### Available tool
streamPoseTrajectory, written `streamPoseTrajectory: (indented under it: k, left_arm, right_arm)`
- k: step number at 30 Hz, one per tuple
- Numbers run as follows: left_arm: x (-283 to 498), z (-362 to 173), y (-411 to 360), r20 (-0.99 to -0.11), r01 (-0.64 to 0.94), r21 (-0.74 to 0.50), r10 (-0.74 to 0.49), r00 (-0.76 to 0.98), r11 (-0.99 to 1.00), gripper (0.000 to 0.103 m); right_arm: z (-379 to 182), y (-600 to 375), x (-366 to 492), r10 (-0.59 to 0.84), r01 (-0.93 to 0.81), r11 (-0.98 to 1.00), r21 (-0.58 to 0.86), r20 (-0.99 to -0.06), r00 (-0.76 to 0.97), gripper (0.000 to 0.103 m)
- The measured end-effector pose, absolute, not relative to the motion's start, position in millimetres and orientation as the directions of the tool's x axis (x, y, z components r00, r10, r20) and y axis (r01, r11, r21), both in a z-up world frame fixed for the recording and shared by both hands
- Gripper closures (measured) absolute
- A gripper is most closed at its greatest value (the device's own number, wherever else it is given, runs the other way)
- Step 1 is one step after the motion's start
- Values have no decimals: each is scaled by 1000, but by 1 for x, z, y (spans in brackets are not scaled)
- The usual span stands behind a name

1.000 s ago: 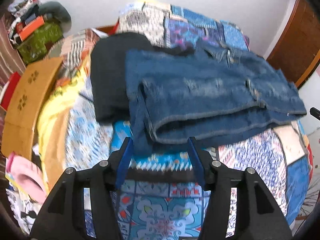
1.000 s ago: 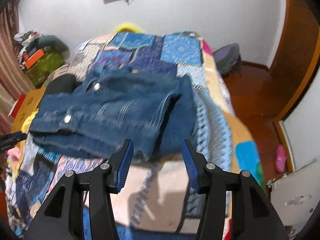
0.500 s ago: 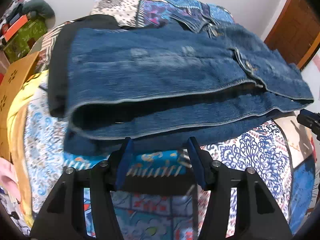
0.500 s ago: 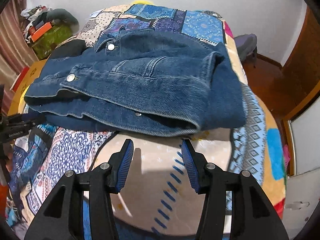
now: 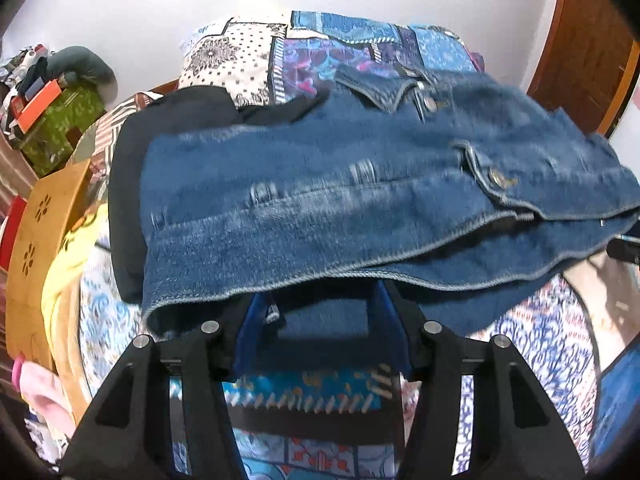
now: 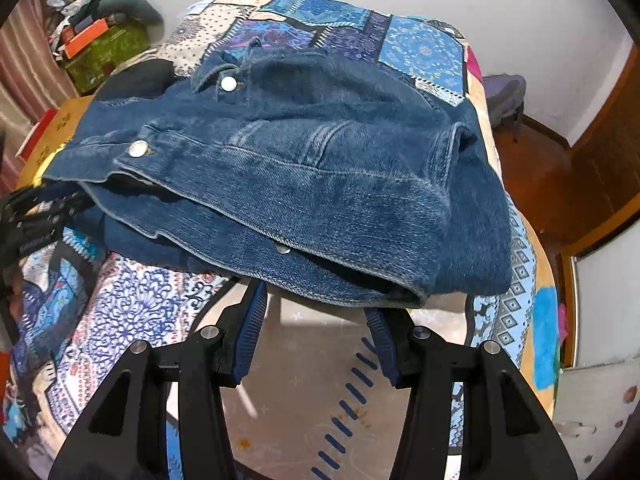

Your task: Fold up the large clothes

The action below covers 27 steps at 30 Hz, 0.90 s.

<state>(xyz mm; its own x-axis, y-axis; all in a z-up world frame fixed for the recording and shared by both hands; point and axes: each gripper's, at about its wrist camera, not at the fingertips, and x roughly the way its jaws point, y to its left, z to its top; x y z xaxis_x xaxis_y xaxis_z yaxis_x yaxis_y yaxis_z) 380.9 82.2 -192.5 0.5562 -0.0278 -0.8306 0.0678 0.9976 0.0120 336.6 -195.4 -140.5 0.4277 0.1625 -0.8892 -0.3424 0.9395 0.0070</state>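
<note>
A folded blue denim jacket (image 5: pixel 340 200) lies on a patchwork bedspread (image 5: pixel 532 340); it also shows in the right wrist view (image 6: pixel 320 184). My left gripper (image 5: pixel 320 300) is open, its blue fingertips slid under the jacket's near left hem, which drapes over them. My right gripper (image 6: pixel 316 300) is open at the jacket's near right edge, fingertips just under the hem. Each gripper shows at the edge of the other's view. A black garment (image 5: pixel 128 184) lies under the jacket's left side.
A wooden board (image 5: pixel 36 248) and yellow cloth (image 5: pixel 60 280) lie left of the bed. A green box (image 6: pixel 104 56) with clutter stands at the back left. A wooden door (image 6: pixel 600 168) and floor lie right of the bed.
Both grippers have moved forward to the jacket; their open fingertips now reach under its near hem. The jacket fills more of both views.
</note>
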Motion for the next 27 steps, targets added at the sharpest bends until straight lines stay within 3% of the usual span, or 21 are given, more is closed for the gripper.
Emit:
streamPoseTrajectory:
  k: [10, 12, 16, 19, 22, 27]
  left_arm:
    - [441, -174, 85, -796, 50, 99, 49, 604, 994, 48]
    - [464, -166, 91, -791, 20, 70, 43, 610, 997, 48]
    - [498, -137, 104, -747, -113, 10, 83, 660, 994, 48]
    - [502, -109, 109, -685, -152, 20, 124, 718, 988, 48]
    - [488, -93, 111, -672, -98, 3, 74, 737, 995, 48]
    - [452, -105, 104, -731, 26, 34, 7, 682, 999, 48]
  right_arm:
    - [-136, -189, 379, 138, -369, 928, -51, -873, 468, 57]
    - [-138, -190, 398, 116, -347, 935, -66, -871, 478, 57]
    - [-124, -207, 437, 14, -141, 986, -88, -804, 594, 57]
    - [-116, -223, 448, 54, -46, 998, 32, -793, 607, 57]
    - [-115, -224, 441, 116, -71, 993, 92, -801, 587, 57]
    - [-115, -209, 413, 100, -193, 981, -14, -817, 568, 57]
